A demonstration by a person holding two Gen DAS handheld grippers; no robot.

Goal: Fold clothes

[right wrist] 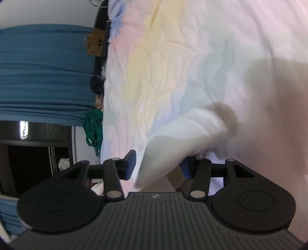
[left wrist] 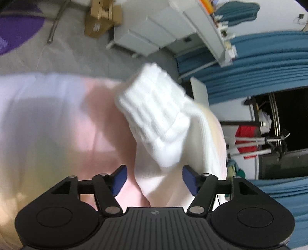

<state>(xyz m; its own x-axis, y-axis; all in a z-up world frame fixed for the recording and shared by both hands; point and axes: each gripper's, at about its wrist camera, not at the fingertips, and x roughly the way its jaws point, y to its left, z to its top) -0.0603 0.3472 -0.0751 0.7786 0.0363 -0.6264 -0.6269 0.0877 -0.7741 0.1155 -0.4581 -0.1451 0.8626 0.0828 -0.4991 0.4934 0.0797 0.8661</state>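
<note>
A white ribbed sock [left wrist: 154,115] hangs blurred in front of my left gripper [left wrist: 155,177], above a pastel pink and rainbow sheet [left wrist: 57,119]. The left jaws stand wide apart, with white cloth passing between the blue pads [left wrist: 120,177] without being pinched. In the right wrist view a white sock [right wrist: 184,134] lies across the pastel sheet [right wrist: 173,57] and runs down between the blue pads [right wrist: 130,165] of my right gripper [right wrist: 157,166]. The right jaws are also wide apart, and the sock covers part of the right pad.
Blue curtains [left wrist: 259,63] and a white drawer unit [left wrist: 154,30] stand beyond the bed, with cardboard boxes [left wrist: 102,17] on the grey floor. A dark rack with red cloth [left wrist: 248,138] is at the right. Green clothing [right wrist: 94,128] lies at the bed's edge.
</note>
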